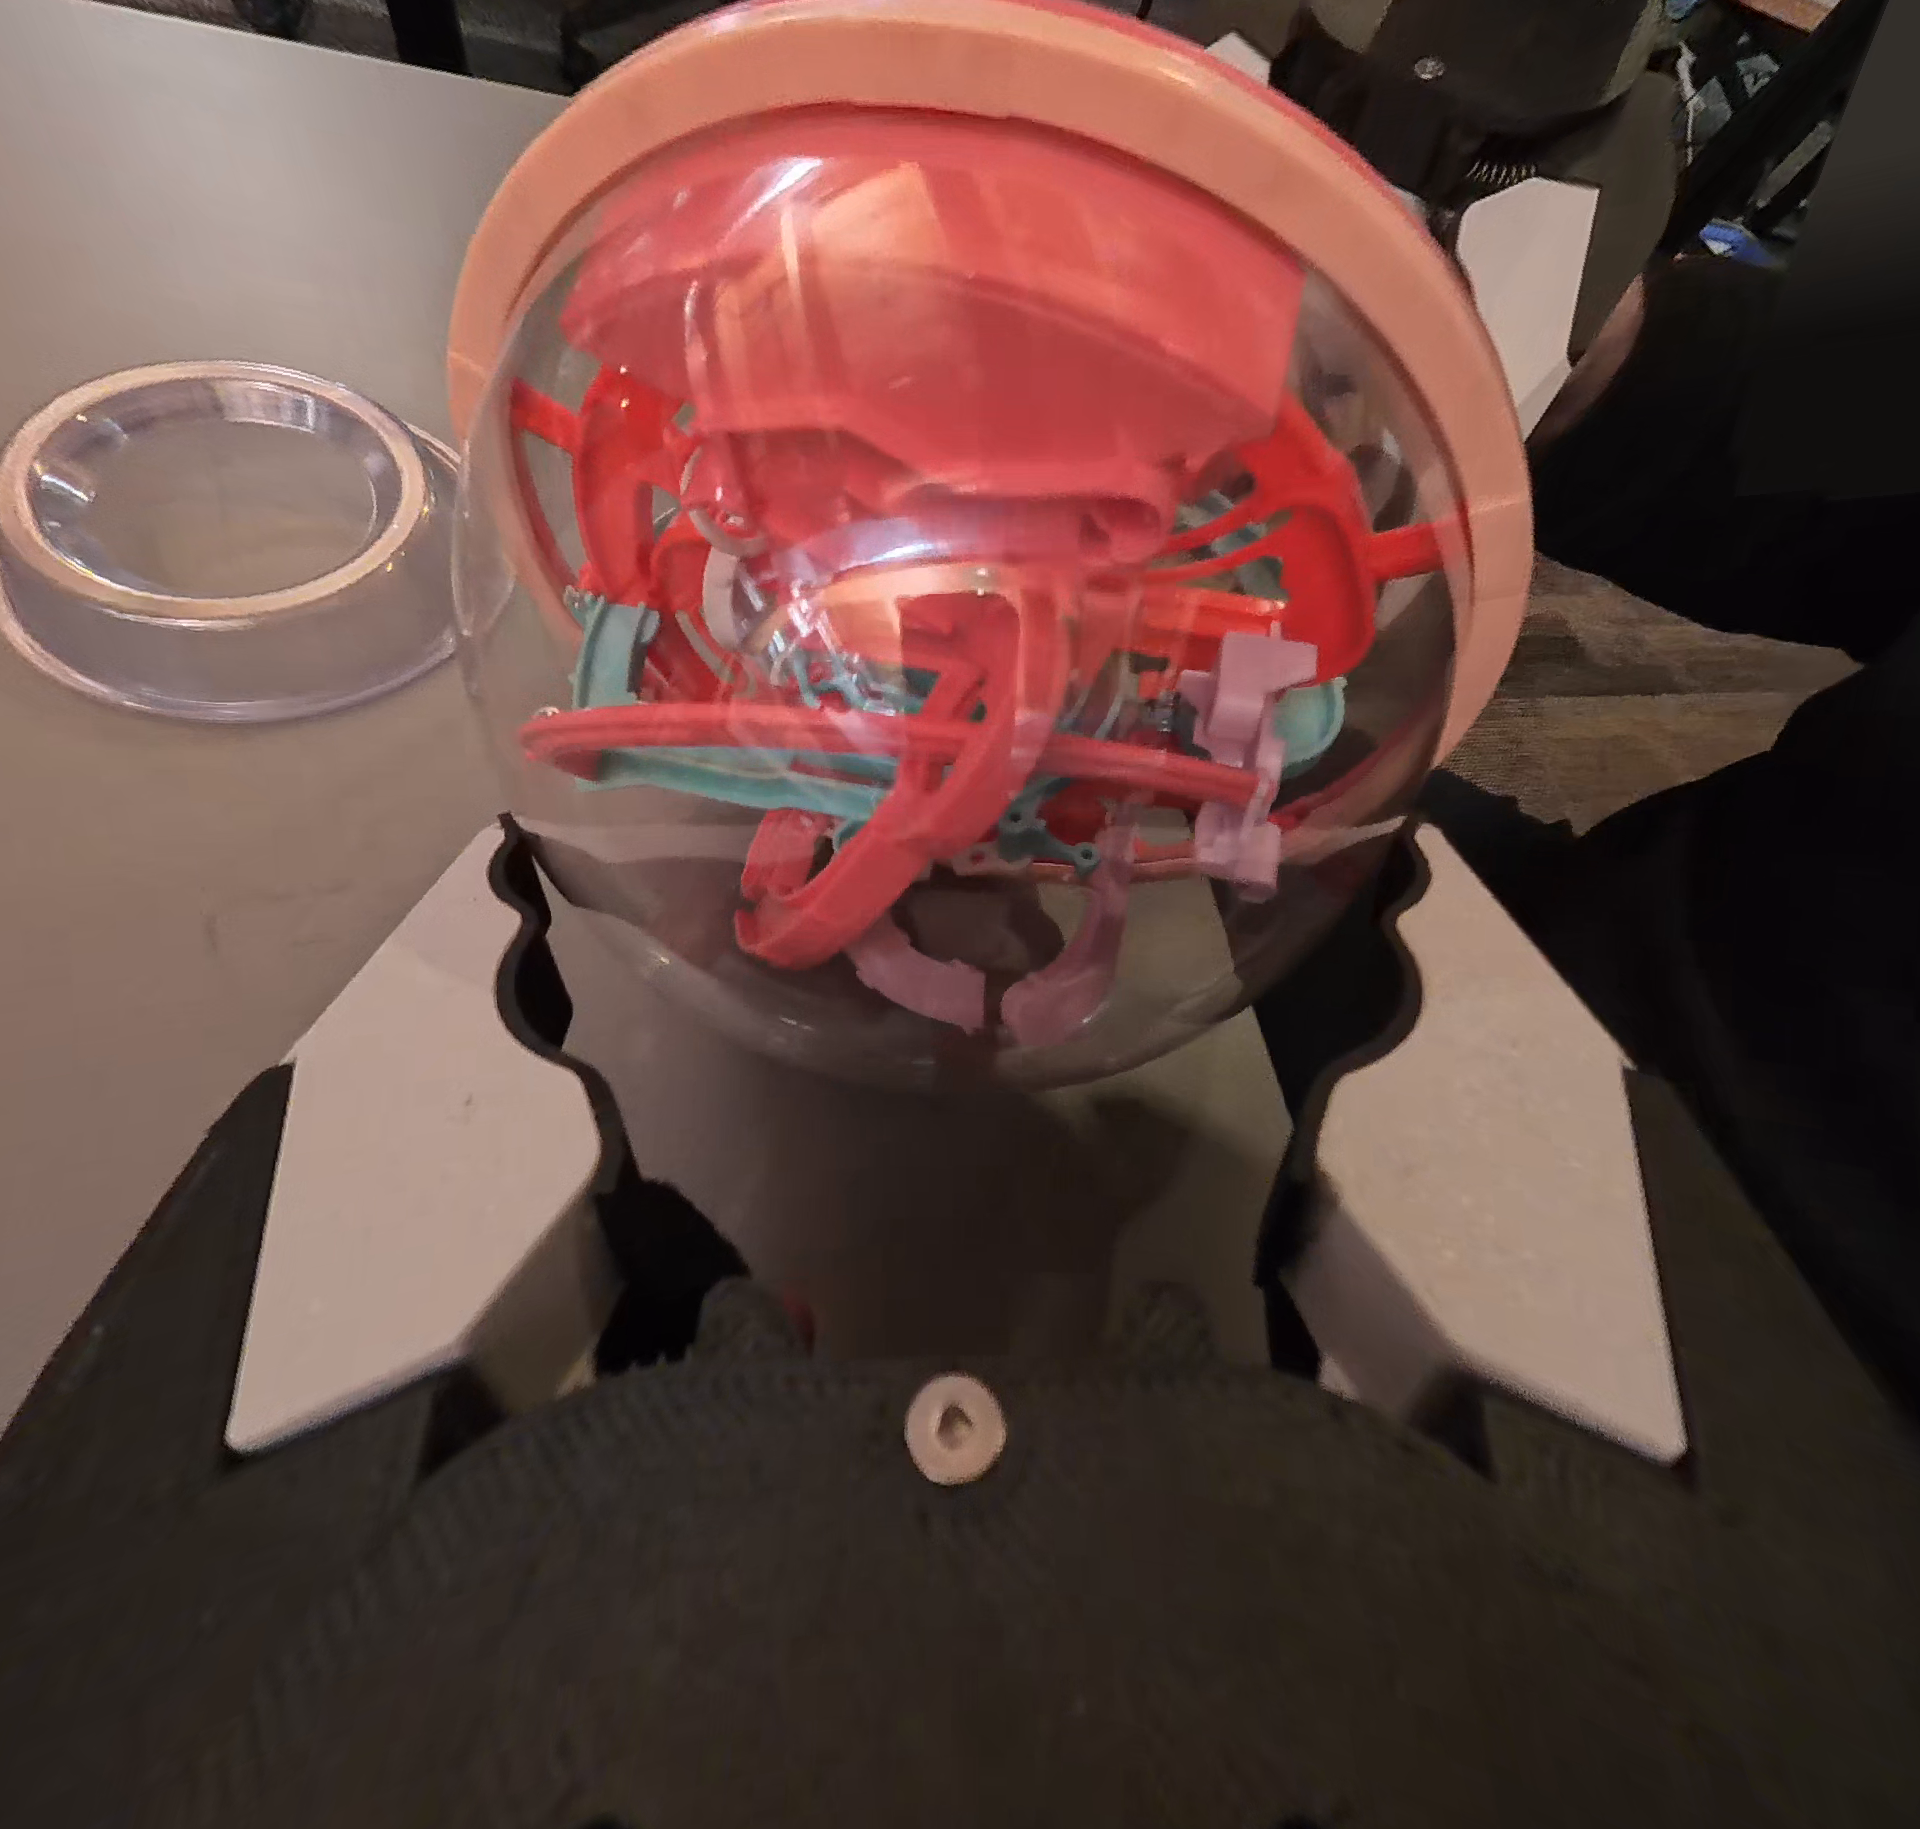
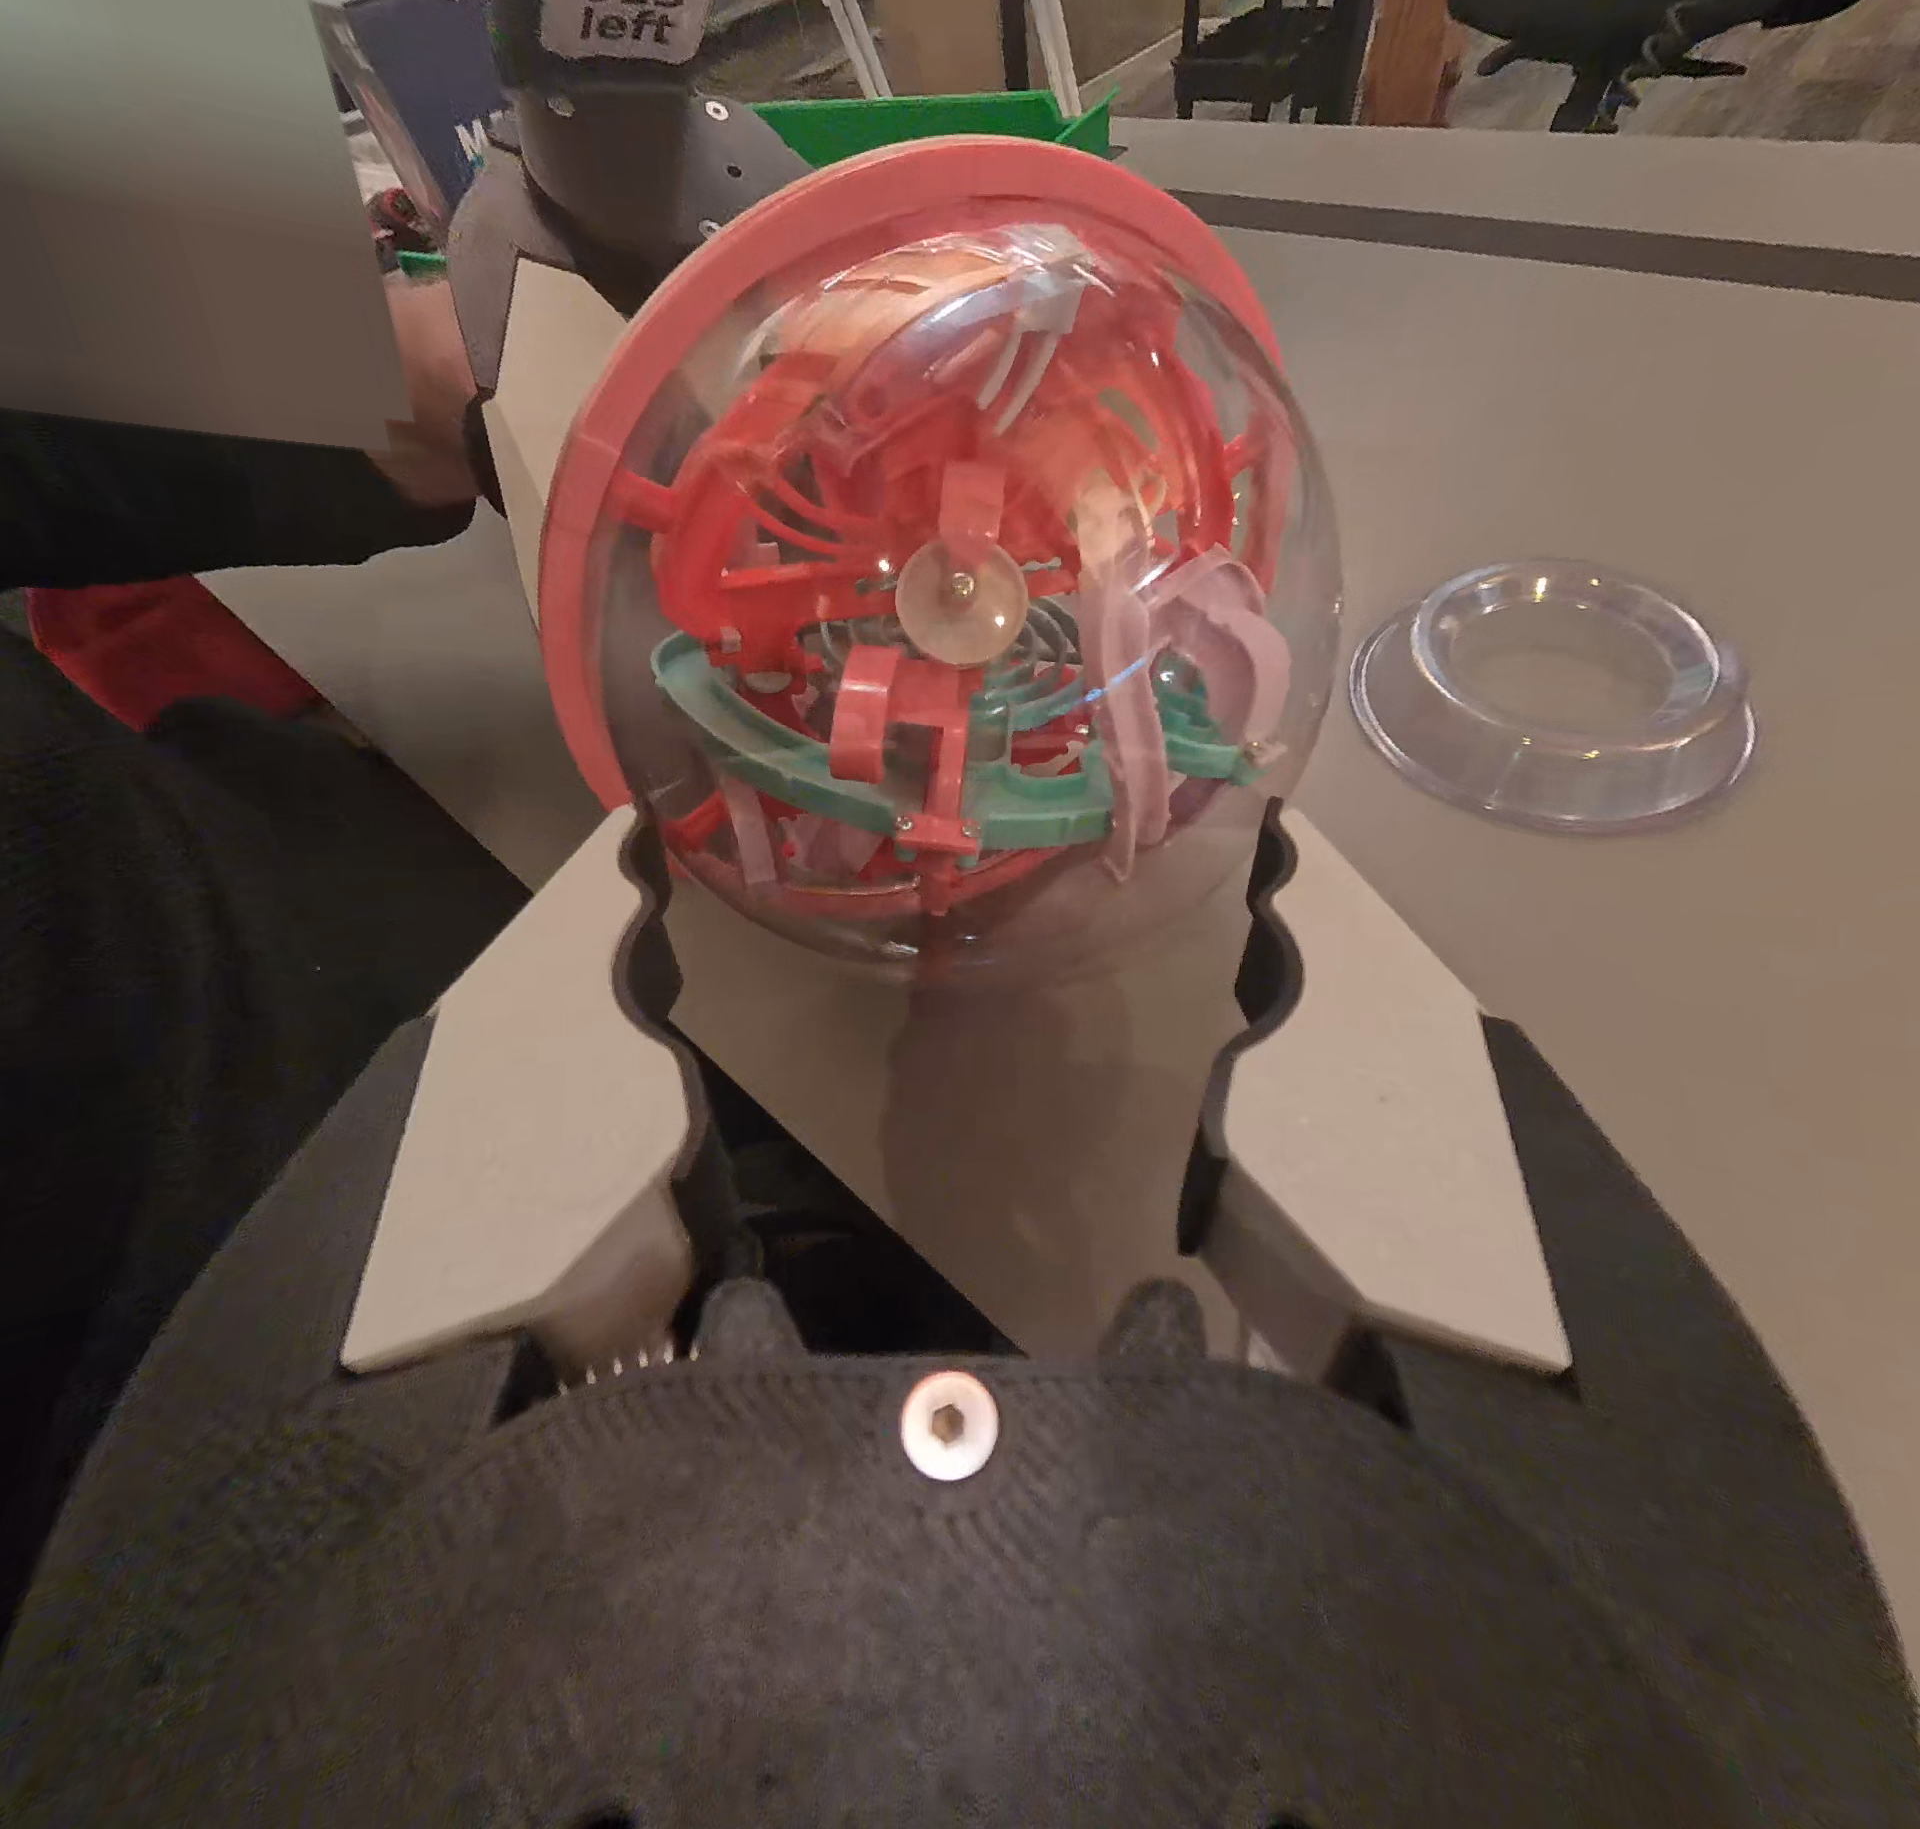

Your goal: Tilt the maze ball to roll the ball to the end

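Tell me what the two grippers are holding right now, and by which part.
Both hold the maze ball: the left gripper and the right gripper each clamp the lower clear shell, on opposite halves.

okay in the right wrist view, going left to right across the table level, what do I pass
Dark sleeve → left gripper behind the ball → maze ball, held off the table between both grippers → clear plastic stand resting on the table.

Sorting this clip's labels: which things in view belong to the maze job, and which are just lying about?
In use:
clear plastic maze ball with pink rim
left claw
right claw

Lying about:
clear round plastic stand on the grey table
green plastic tray
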{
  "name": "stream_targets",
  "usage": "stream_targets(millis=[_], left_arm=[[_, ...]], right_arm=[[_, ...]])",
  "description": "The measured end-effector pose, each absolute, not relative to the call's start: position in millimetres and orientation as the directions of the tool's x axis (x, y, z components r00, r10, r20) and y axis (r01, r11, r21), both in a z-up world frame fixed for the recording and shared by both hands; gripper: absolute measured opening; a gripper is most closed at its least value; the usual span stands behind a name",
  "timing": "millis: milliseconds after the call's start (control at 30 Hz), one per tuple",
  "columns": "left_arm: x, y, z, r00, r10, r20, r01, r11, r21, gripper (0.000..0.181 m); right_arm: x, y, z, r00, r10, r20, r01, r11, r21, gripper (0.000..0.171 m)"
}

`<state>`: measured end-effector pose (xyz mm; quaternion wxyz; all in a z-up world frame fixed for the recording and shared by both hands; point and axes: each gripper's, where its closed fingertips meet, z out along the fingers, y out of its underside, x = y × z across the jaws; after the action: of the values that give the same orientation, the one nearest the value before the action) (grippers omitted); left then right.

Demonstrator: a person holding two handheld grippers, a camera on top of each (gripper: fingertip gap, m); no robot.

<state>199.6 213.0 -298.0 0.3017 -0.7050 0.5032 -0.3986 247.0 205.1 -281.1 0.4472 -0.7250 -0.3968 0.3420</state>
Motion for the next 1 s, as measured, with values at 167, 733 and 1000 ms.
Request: stream_targets(millis=[167, 733, 1000], left_arm=[[202, 213, -295, 0.183, -0.964, 0.195, -0.465, -0.260, -0.846, 0.150], [210, 211, -288, 0.183, -0.981, 0.065, -0.495, -0.149, -0.856, 0.150], [206, 202, -287, 0.178, -0.984, -0.030, -0.489, -0.062, -0.870, 0.150]], right_arm=[[249, 202, -287, 0.444, 0.884, -0.148, 0.268, -0.289, -0.919, 0.109], [250, 195, -309, 0.436, 0.873, -0.218, 0.269, -0.357, -0.895, 0.109], [243, 186, -318, 0.429, 0.883, -0.191, 0.313, -0.344, -0.885, 0.109]])
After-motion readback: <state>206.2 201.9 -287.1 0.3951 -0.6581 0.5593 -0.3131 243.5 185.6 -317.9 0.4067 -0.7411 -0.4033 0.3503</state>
